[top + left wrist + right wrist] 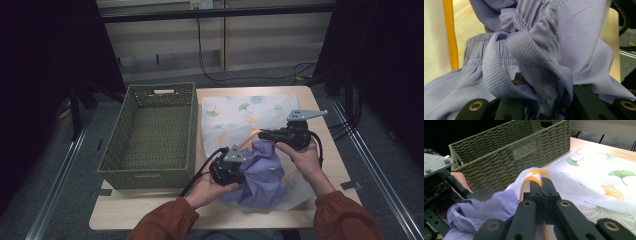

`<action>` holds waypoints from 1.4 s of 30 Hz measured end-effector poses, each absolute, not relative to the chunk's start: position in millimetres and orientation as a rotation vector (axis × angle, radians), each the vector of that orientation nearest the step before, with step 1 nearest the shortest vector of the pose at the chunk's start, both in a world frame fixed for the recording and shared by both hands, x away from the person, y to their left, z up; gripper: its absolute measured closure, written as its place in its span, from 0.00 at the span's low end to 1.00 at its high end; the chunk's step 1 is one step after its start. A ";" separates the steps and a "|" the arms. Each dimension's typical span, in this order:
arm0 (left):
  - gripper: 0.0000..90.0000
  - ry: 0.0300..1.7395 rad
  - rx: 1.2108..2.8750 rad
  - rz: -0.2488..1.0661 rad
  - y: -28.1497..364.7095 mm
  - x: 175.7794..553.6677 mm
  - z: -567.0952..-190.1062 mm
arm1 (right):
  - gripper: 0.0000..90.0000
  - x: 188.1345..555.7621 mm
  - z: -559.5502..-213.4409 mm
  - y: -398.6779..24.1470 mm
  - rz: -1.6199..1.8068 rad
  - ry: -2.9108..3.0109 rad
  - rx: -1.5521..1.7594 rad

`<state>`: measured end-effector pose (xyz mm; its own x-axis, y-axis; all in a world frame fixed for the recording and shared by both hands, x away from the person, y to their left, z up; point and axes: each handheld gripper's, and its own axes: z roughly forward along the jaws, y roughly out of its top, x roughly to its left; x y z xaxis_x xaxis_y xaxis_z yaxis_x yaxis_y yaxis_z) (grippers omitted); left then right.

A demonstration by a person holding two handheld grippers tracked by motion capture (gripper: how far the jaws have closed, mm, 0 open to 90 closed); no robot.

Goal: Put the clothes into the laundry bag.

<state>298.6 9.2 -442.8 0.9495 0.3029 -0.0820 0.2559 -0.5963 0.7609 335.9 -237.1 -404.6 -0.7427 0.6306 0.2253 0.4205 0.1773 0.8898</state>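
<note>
A crumpled lavender garment [265, 175] with an elastic waistband [496, 70] lies on a white cloth [235, 112] printed with ginkgo leaves and edged in orange. My left gripper [241, 172] is at the garment's left side, shut on a bunch of its fabric; in the left gripper view the cloth fills the gap between the jaws [544, 96]. My right gripper [261, 134] points left above the garment and is shut on the white cloth's orange edge [534, 176], lifting a fold of it. The right gripper's tips [541, 185] are pressed together.
A green woven basket [160, 89] stands on the left half of the wooden table [150, 205], close beside the cloth; its side wall [511, 152] rises just beyond my right gripper. Dark curtains hang on both sides, and cables run along the floor behind.
</note>
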 end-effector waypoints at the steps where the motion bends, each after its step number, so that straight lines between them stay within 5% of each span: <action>1: 0.84 0.395 2.237 0.067 8.8 299.0 -444.0 | 0.99 336.0 -404.6 -237.1 1.602 2.253 1.022; 27: 0.81 0.492 2.337 0.050 3.4 309.0 -479.0 | 0.99 334.2 -401.0 -237.8 1.615 2.248 1.010; 42: 0.64 0.428 2.378 0.048 1.0 305.8 -488.6 | 0.99 333.4 -401.2 -237.1 1.608 2.255 1.001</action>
<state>305.8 1.0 -488.6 0.9444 0.3180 -0.0832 0.2916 -0.6940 0.6583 333.4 -237.1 -401.2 -0.7516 0.6225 0.2180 0.4089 0.1805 0.8945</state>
